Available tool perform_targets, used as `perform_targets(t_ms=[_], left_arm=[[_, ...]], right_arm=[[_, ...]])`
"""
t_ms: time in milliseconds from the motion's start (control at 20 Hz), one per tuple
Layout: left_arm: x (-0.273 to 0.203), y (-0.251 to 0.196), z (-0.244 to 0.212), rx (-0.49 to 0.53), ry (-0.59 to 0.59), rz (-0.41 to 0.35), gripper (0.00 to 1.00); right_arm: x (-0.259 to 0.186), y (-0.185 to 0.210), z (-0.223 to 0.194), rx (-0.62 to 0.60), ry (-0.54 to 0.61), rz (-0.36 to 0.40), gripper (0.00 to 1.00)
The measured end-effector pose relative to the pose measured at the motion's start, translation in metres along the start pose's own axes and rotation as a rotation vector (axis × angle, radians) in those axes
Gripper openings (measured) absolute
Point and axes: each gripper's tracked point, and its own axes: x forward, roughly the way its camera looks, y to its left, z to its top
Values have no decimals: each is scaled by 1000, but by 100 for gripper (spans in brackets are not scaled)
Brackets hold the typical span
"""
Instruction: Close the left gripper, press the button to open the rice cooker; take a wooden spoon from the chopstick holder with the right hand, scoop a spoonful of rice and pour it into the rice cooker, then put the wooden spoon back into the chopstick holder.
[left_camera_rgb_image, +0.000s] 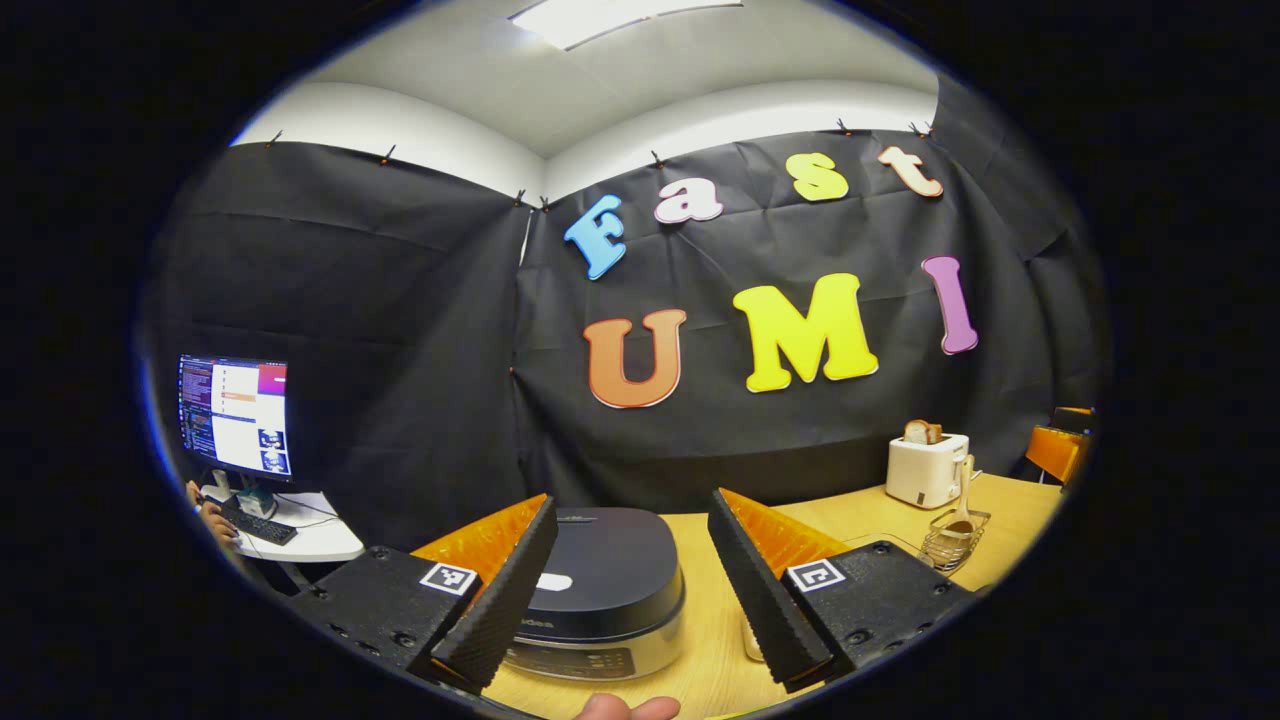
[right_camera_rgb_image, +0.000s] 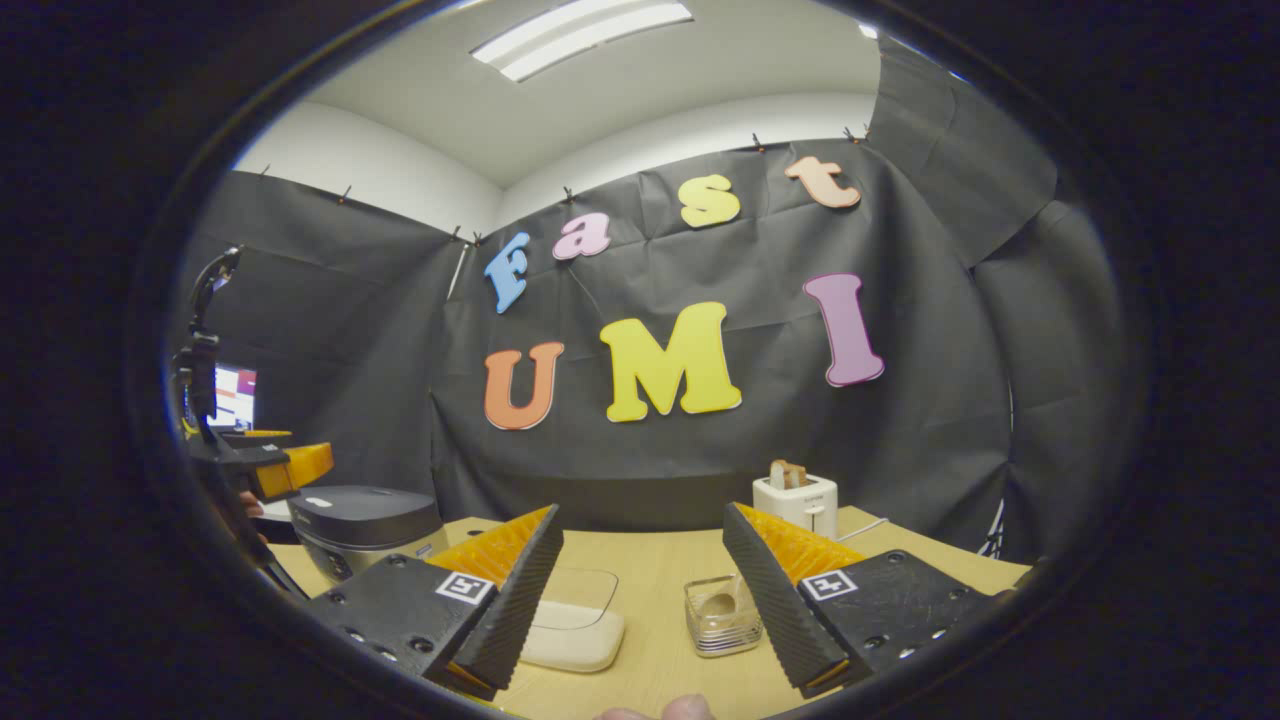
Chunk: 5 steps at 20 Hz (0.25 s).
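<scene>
The dark rice cooker (left_camera_rgb_image: 610, 575) sits low in the left gripper view with its lid down and a white button (left_camera_rgb_image: 553, 581) on the front of the lid. My left gripper (left_camera_rgb_image: 635, 600) is open, hovering just above and in front of it. In the right gripper view the cooker (right_camera_rgb_image: 365, 530) stands at the left with the left gripper (right_camera_rgb_image: 290, 465) over it. My right gripper (right_camera_rgb_image: 640, 605) is open and holds nothing. Ahead of it stand the wire chopstick holder (right_camera_rgb_image: 722, 625) with the wooden spoon (right_camera_rgb_image: 722, 600) and a white rice box (right_camera_rgb_image: 572, 630). The holder (left_camera_rgb_image: 955, 540) also appears at right.
A white toaster (left_camera_rgb_image: 925, 468) with bread stands at the back of the wooden table (left_camera_rgb_image: 710, 620), also seen behind the holder (right_camera_rgb_image: 797, 500). A monitor (left_camera_rgb_image: 235, 415) and a person's hand at a keyboard (left_camera_rgb_image: 212, 518) are on a side desk at far left. An orange chair (left_camera_rgb_image: 1060, 450) stands at right.
</scene>
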Motion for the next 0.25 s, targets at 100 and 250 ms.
perform_targets(t_ms=[100,250], left_arm=[[-3,-22,-3,-20,-4,-47,97],[-5,-40,-5,-49,-21,-96,98]], right_arm=[[-5,1,5,-42,-15,-20,95],[-14,4,16,-115,-31,-49,91]])
